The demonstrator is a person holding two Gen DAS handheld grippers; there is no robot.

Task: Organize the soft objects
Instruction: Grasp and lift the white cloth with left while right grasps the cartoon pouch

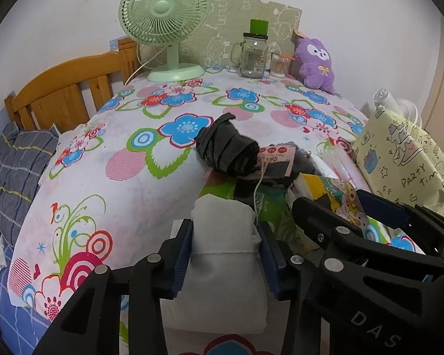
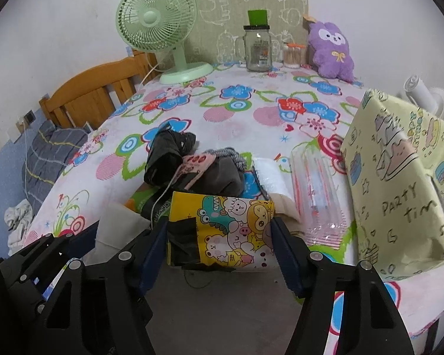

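The blue-padded fingers (image 1: 184, 254) of the left gripper (image 1: 226, 254) pinched a folded white soft cloth (image 1: 222, 230) at the near edge of the floral-print tablecloth (image 1: 127, 159). The right gripper (image 2: 219, 251) bracketed a yellow cartoon-print pouch (image 2: 231, 230), its fingers (image 2: 284, 254) against the pouch's sides. A pile of dark garments (image 2: 192, 162) lay just behind.
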